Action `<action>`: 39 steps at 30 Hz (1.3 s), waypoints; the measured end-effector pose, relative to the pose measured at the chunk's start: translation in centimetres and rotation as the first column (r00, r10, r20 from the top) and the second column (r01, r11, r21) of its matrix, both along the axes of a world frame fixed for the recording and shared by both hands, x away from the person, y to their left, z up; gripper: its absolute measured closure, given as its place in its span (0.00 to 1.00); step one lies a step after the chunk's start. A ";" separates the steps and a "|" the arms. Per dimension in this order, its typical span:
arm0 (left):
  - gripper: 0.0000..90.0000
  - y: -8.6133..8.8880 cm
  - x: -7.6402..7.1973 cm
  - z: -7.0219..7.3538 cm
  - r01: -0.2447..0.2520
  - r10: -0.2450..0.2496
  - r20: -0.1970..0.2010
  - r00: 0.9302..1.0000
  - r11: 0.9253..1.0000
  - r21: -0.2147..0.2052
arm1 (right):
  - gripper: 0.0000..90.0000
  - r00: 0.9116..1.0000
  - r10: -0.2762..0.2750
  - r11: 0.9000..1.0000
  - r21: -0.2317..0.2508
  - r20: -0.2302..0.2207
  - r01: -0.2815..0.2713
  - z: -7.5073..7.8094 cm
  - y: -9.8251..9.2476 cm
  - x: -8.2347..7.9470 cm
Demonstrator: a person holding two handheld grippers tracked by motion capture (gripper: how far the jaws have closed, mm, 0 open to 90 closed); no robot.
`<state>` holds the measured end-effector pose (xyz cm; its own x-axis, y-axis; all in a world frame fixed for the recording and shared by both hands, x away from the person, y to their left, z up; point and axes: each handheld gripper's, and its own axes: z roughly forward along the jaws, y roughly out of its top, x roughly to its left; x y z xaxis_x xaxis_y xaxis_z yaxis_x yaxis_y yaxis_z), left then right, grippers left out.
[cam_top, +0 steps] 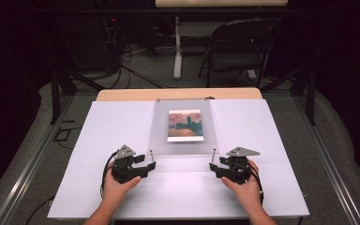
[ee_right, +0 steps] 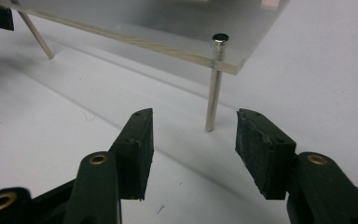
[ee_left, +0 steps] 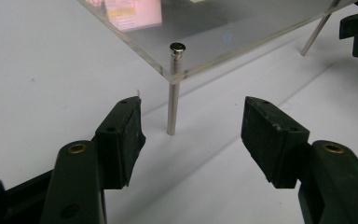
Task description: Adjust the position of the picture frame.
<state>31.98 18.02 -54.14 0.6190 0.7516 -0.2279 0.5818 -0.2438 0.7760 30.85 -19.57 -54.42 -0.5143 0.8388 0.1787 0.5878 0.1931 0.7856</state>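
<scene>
A clear acrylic plate (cam_top: 161, 136) stands on thin metal legs over the white board, with a small painted picture (cam_top: 184, 125) on it. My left gripper (cam_top: 151, 165) is open at the plate's near left corner. In the left gripper view its jaws (ee_left: 193, 123) stand wide apart just short of the corner leg (ee_left: 172, 102), not touching it. My right gripper (cam_top: 212, 166) is open at the near right corner. In the right gripper view its jaws (ee_right: 193, 135) sit in front of that corner's leg (ee_right: 213, 93) with nothing between them.
The white board (cam_top: 122, 126) covers a wooden table (cam_top: 178, 93) and spreads wide on both sides of the plate. A black folding chair (cam_top: 239, 47) and cables lie on the floor beyond the table. Metal rails run along both sides.
</scene>
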 end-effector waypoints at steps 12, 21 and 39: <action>0.41 1.0 -1.9 1.0 -0.006 0.006 0.010 1.000 1.000 -0.004 | 0.48 0.996 0.070 0.996 -0.058 0.057 -0.067 1.2 -0.2 -1.2; 0.41 1.2 -2.8 1.3 0.005 -0.005 0.016 1.000 1.000 -0.007 | 0.42 0.992 0.061 0.997 -0.059 0.106 -0.055 2.6 -1.7 -3.0; 0.42 1.8 -0.7 3.7 0.000 0.001 0.018 1.000 0.999 -0.049 | 0.40 0.996 0.063 0.998 0.000 0.068 -0.063 3.8 -2.9 -2.2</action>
